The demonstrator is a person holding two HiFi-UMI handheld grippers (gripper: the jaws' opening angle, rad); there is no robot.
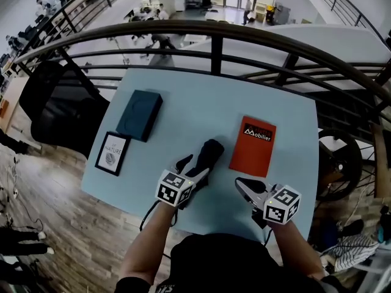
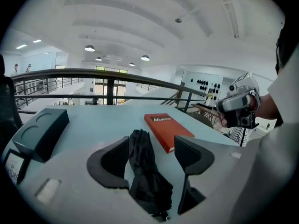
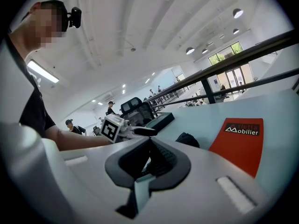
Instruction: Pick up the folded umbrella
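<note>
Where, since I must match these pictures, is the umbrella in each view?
Head view: mid-frame, the umbrella lies left of the red book.
Left gripper view: low centre, between the jaws of the open left claw.
Right gripper view: small dark lump just right of centre, left of the red book.
Shared landmark: the red book.

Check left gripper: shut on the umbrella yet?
Open. The left gripper straddles the folded umbrella, with bare table showing between umbrella and one jaw.

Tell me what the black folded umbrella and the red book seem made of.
Black folded umbrella: soft matte fabric, judging by its crumpled, loose folds. Red rectangular book: probably paper or card with a smooth cover; flat, printed white lettering, pale page edge visible.
</note>
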